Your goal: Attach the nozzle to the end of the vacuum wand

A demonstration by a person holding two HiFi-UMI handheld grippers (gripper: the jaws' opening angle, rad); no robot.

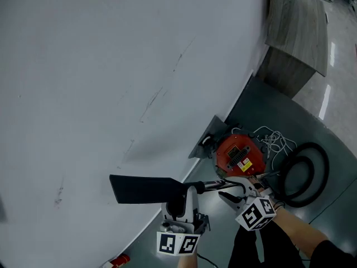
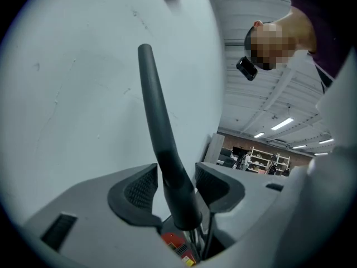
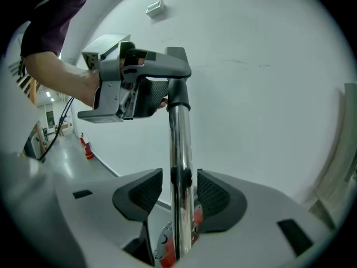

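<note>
L gripper [image 2: 175,184]: jaws wide, nozzle [image 2: 158,116] neck sits between pads [image 2: 139,187], not pinched; its blade runs on ahead of jaws. R gripper [image 3: 179,187]: jaws wide too, wand [image 3: 179,138] between them w/ gaps both sides, nozzle on its far end. Looks seated, so step = letting go. Next: back both off straight, no knocking the joint. Vac [image 1: 240,156] lies beyond R jaws.

Place: big workshop-type hall | Signs: glossy grey floor [image 1: 334,149]; tall white wall [image 1: 111,66]; red fire extinguisher [image 1: 119,259] near its foot; ceiling strip lights [image 2: 281,123]; stocked shelving [image 2: 262,161] far off
</note>
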